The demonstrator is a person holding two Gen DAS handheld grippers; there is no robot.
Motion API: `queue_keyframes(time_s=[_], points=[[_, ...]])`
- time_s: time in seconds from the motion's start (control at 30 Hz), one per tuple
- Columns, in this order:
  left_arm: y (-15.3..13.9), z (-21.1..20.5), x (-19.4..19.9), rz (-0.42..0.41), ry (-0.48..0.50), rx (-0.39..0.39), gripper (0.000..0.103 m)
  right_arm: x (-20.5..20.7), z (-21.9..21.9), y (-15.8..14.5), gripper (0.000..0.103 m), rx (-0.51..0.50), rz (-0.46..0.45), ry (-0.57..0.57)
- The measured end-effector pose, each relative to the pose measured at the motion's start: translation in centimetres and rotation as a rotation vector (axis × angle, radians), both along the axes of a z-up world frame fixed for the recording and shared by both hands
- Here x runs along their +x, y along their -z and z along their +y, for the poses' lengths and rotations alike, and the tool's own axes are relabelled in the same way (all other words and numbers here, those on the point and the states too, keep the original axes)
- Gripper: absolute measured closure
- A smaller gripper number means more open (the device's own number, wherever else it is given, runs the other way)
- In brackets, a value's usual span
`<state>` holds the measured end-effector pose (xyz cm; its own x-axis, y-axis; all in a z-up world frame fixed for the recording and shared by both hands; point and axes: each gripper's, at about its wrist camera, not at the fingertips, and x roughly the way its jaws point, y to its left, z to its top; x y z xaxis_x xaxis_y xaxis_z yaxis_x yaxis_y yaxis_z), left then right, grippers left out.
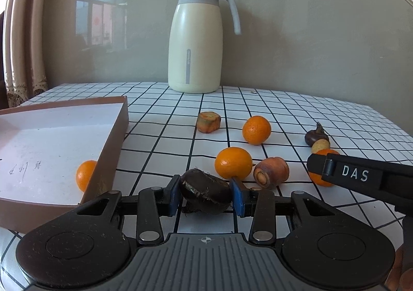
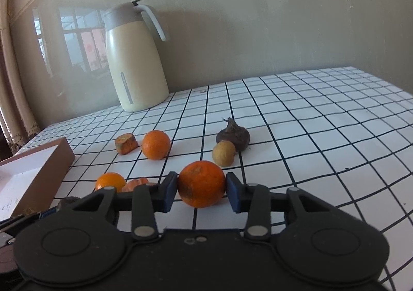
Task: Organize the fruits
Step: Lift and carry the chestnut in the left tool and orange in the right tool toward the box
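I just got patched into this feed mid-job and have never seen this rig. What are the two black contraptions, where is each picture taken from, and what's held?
Each is a hand-held two-finger tool that a person carries, with a camera looking along its fingers. The left tool has its blue pads closed on a dark brown water chestnut. The right tool brackets a round orange tangerine; its left pad touches, but the right pad shows a slight gap. On the white black-grid tablecloth lie more tangerines, carrot stubs, another chestnut and a small tan fruit. A shallow brown cardboard box sits left, a cream thermos jug behind.
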<state>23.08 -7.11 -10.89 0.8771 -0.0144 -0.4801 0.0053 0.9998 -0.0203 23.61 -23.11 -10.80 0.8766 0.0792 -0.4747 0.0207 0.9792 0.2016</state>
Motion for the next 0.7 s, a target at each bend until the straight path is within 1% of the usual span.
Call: queue_keyframes(time_s=[0.17,0.27,0.37,0.5,0.7], points=[[-0.2,0.3,-0.5,-0.004,0.016,-0.001,0.062,-1.2,-0.1,-0.2,0.071,0.01,-0.003,-0.009],[-0.3,0.3,-1.2,-0.01,0.04,0.004,0.062,-2.4,0.0,-0.2,0.071,0.022,0.0,-0.017],[-0.4,0.4,-2.0,-0.01,0.07,-0.003,0.062,-3.6,0.4,-0.5,0.071,0.003,-0.009,-0.026],[-0.6,0.4,-3.4,-0.025,0.111,0.011,0.062,-4.9,0.6,-0.7,0.071,0.001,-0.017,-0.019],[-1.1,1.3,-5.3,-0.049,0.125,0.009,0.062,-7.0,0.8,-1.0,0.071,0.008,-0.024,-0.012]])
